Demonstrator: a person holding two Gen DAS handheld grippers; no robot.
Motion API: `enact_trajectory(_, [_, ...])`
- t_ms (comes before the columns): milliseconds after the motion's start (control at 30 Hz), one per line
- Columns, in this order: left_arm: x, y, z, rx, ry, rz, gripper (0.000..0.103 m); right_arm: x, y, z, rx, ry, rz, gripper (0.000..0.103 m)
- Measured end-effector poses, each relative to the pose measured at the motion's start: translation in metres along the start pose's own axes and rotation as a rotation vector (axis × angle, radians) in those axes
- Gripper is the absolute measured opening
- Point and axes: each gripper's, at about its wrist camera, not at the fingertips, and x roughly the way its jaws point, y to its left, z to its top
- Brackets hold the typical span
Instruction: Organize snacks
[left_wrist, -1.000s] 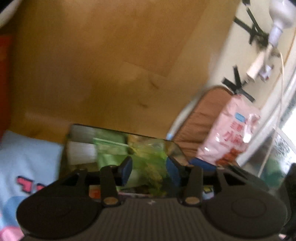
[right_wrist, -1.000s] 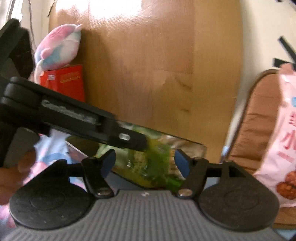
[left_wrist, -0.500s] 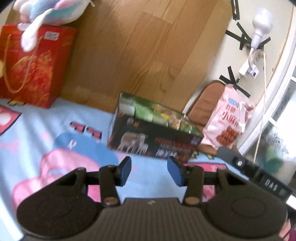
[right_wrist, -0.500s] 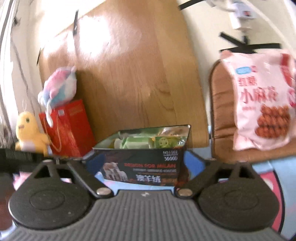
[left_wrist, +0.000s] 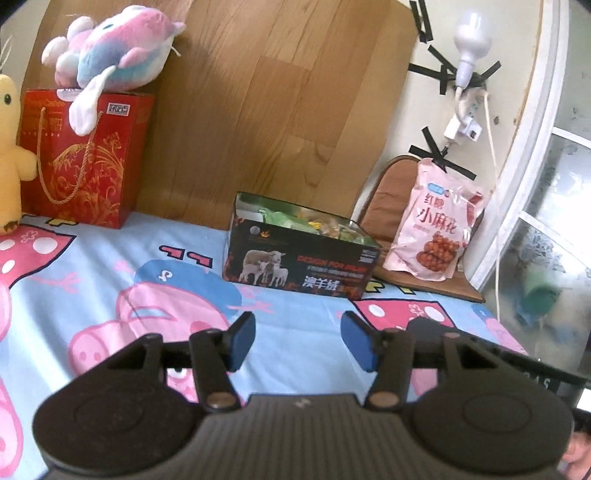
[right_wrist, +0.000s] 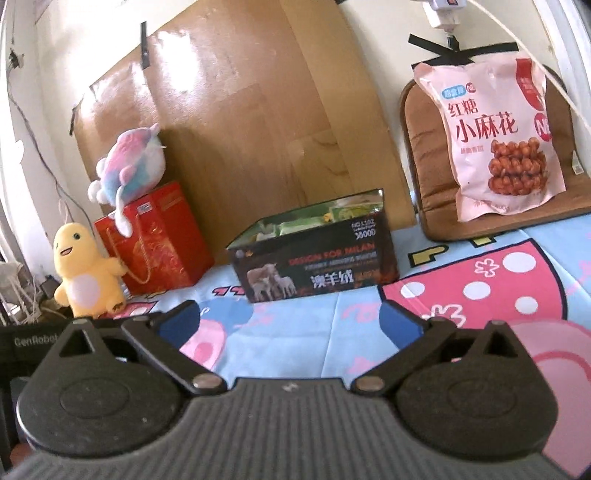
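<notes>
Left gripper (left_wrist: 297, 341): jaws part-way apart, just been opening, nothing between them.
Right gripper (right_wrist: 291, 326): jaws spread wide, just been opening, empty.
Snack box (left_wrist: 301, 260): black, open-topped, packets inside, standing on the cartoon-print sheet (left_wrist: 110, 280) against the wooden board (left_wrist: 266, 103).
Pink snack bag (left_wrist: 434, 230): upright on the brown cushion (left_wrist: 393, 184), right of the box.
Red gift bag (left_wrist: 81, 158): left of the box, plush toy (left_wrist: 110, 62) on top.

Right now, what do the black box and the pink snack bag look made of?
Black box: apparently printed cardboard with flat panels and crisp edges; the inside looks shiny. Pink snack bag: glossy plastic film, judging by wrinkles and highlights.
</notes>
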Motion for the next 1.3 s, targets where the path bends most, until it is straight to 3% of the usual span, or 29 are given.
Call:
enact_trajectory(233, [-0.023, -0.01, -0.011, 0.02, -0.014, 0.008, 0.066, -0.026, 0.002, -0.007, 0.003, -0.004, -0.012, 0.103])
enact_trajectory(367, [-0.035, -0.019, -0.018, 0.071, -0.021, 0.046, 0.103, -0.038, 0.0, -0.015, 0.039, -0.007, -0.024, 0.103])
enact_trajectory(500, [-0.044, -0.028, -0.026, 0.116, -0.012, 0.115, 0.103, -0.047, 0.002, -0.028, 0.085, 0.022, -0.032, 0.103])
enact_trajectory(700, [-0.056, -0.033, -0.035, 0.088, 0.023, 0.18, 0.103, -0.066, 0.013, -0.045, 0.069, 0.024, -0.033, 0.103])
enact_trajectory(1067, [-0.074, -0.048, -0.056, 0.058, 0.023, 0.218, 0.103, -0.099, 0.013, -0.075, 0.141, 0.095, 0.005, 0.103])
enact_trajectory(1300, [-0.079, -0.064, -0.058, 0.165, 0.001, 0.341, 0.103, -0.11, 0.018, -0.076, 0.134, 0.073, 0.025, 0.103])
